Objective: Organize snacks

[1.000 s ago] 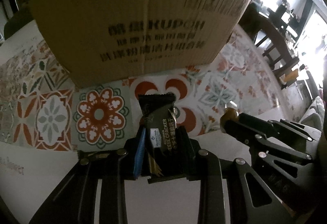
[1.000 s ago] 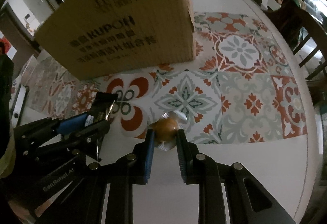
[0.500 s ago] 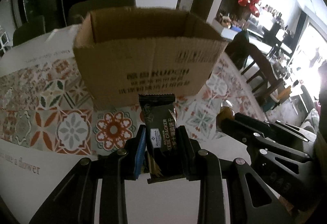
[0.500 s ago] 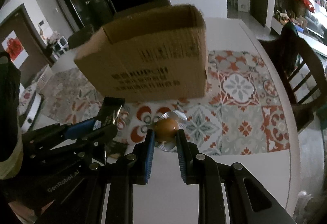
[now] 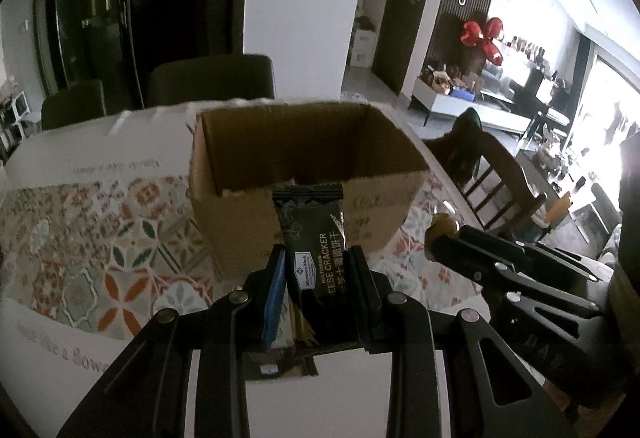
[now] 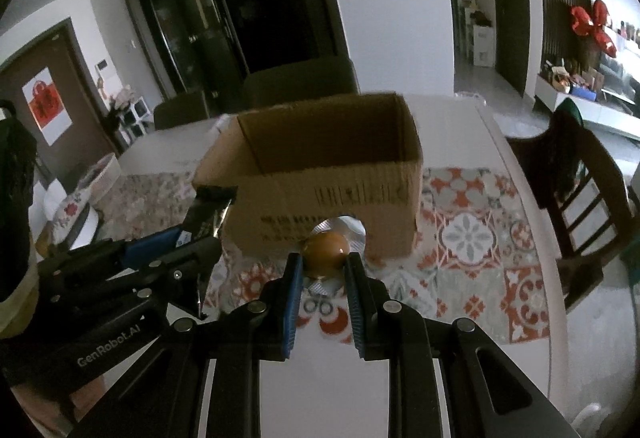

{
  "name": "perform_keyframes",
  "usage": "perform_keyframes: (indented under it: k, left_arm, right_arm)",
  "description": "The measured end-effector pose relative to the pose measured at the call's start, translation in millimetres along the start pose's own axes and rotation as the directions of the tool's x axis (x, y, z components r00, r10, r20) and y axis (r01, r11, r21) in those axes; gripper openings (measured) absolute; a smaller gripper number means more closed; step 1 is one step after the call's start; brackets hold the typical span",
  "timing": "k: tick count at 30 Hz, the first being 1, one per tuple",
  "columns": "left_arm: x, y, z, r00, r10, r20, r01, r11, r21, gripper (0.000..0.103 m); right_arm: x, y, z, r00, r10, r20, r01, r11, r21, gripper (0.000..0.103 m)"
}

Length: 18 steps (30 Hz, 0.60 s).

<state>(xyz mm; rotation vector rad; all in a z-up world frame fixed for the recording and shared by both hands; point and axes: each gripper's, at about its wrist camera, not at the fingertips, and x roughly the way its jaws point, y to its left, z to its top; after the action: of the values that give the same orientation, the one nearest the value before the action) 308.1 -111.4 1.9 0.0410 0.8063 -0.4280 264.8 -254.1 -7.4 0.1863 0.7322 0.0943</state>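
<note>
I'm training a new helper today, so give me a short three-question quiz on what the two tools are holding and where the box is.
1. True or false: the left tool grips a black cheese cracker packet.
2. What does the right tool hold? A) a round amber snack in clear wrapping B) a banana C) a spoon
3. Fill in: the open brown cardboard box stands on the ____ tablecloth.

Key
1. True.
2. A: the round amber snack sits between its pads.
3. Patterned (tile print).
</note>
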Motion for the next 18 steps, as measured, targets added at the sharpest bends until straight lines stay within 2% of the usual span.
perform_keyframes:
  k: [11,18]
  left_arm:
    - [-4.5,9.1,39.0,0.996,0.034,0.088,-0.036,0.999,0.015,0.030]
    - [11.4,18.7,62.6,0.996,0.041,0.085,-0.042,0.999,0.010,0.030]
  right_arm:
    - [3.8,0.1,41.6,0.996,0.003,0.086,-0.002,1.000,-0.021,0.023]
    - [21.1,0.4,65.2,0.995,0.003,0.100,0.001,0.999,-0.037,0.023]
